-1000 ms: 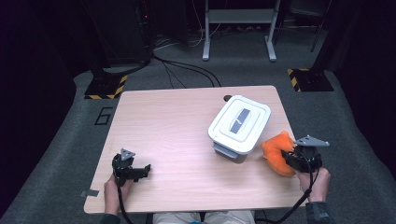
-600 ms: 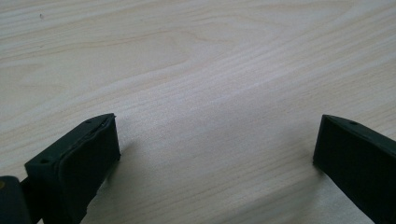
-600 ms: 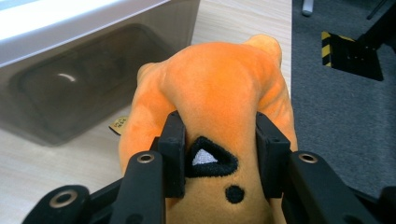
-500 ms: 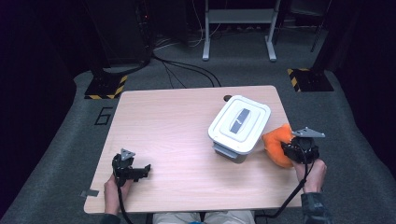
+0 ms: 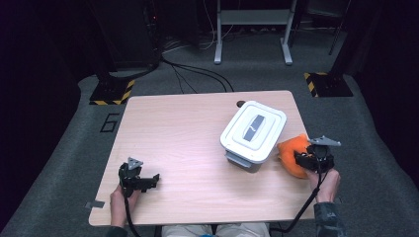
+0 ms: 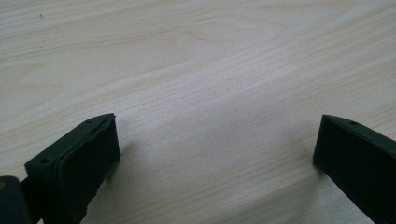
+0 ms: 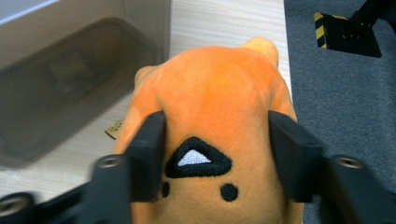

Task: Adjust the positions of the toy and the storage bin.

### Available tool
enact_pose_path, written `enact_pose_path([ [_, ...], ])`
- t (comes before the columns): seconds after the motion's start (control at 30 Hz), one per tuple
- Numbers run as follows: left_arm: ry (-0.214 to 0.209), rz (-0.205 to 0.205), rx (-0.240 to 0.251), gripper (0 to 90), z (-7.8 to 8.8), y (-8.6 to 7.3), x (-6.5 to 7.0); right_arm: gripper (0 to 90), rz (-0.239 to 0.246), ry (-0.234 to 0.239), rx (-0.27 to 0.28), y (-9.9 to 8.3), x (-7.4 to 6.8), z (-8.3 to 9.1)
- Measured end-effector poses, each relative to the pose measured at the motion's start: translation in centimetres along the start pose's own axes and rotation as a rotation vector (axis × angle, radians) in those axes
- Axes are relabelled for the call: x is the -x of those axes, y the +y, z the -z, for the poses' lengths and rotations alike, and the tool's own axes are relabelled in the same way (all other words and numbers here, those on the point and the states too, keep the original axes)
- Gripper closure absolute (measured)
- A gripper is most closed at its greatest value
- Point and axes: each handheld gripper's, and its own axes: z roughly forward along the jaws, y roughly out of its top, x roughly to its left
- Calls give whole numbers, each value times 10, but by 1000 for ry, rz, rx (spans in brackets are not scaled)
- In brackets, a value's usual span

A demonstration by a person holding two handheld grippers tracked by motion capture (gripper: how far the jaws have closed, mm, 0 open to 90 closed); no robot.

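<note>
Toy: an orange plush toy (image 7: pixel 215 107) lies at the right edge of the wooden table (image 5: pixel 188 128), just beside the box; in the right gripper view it bears a black triangle mark with a white middle and two black dots.
Right gripper: the right gripper (image 5: pixel 310 159) is at the toy, its two black jaws standing on either flank of the plush.
Right jaw state: the jaws have just been opening, and stand about half open with the toy between them; both pads still lie against the fabric, but whether they press on it cannot be told.
Box: a lidded plastic box (image 5: pixel 253 131) with a white lid and a grey handle stands turned at an angle on the right half of the table; its clear wall shows near the toy in the right gripper view.
Left gripper: the left gripper (image 5: pixel 139 180) sits low over the near left part of the table, well apart from the toy and the box.
Left jaw state: wide open, with bare wood between the jaws and nothing held.
Surroundings: grey carpet floor (image 5: pixel 390 163) around the table.
</note>
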Motion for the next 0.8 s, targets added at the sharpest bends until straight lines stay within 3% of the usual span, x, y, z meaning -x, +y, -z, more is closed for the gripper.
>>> enact_pose_path([
  [0.23,0,0,0,2,0,0,0,155,-5,22,18,1,0,3],
  [0.43,0,3,3,2,0,0,0,87,15,67,51,3,-2,14],
  [0.8,1,4,3,2,0,0,0,0,97,165,92,-1,-31,38],
])
